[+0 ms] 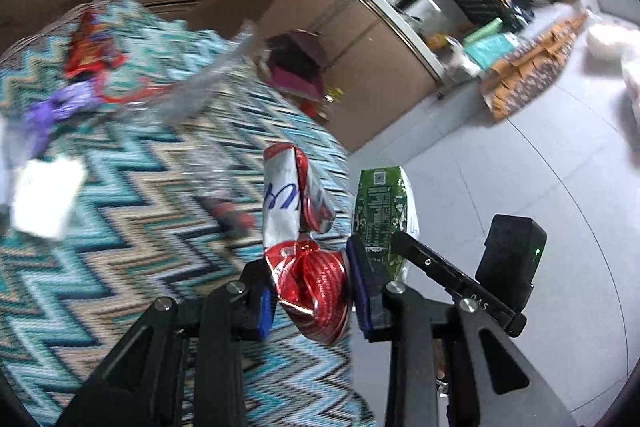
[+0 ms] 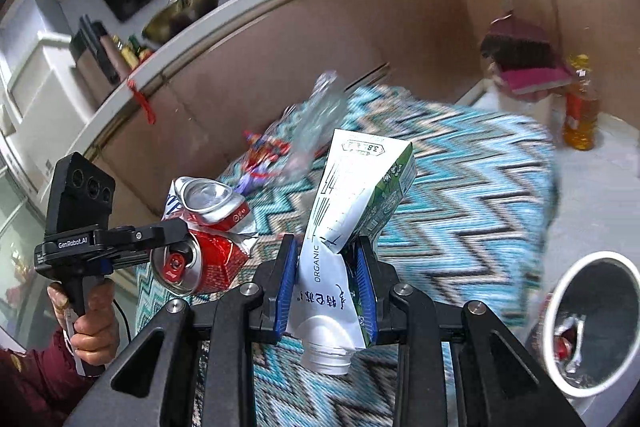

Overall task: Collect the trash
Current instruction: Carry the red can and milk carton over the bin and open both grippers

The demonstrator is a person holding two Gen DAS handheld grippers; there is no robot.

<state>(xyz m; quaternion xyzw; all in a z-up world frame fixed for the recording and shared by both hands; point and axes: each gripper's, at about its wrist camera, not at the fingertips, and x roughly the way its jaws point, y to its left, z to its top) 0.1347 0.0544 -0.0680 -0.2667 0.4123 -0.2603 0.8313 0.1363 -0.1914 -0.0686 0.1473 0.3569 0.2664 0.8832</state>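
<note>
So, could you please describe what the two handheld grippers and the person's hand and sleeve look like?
Both grippers are matte black linkage frames with silver pivot bolts and blue pads on the fingers. The left gripper carries a black camera block with three round lenses, a plate marked "GenRobot.AI", a pistol handle and a thin black cable. The right gripper shows a black box with a green light. The left hand is bare, in a maroon sleeve.

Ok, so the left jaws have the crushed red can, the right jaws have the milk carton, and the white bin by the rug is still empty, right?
Not quite. The bin isn't empty: the right wrist view shows something red and silver, crumpled, lying inside it. The rest holds: the left gripper is shut on the crushed red can, and the right gripper is shut on the milk carton.
</note>
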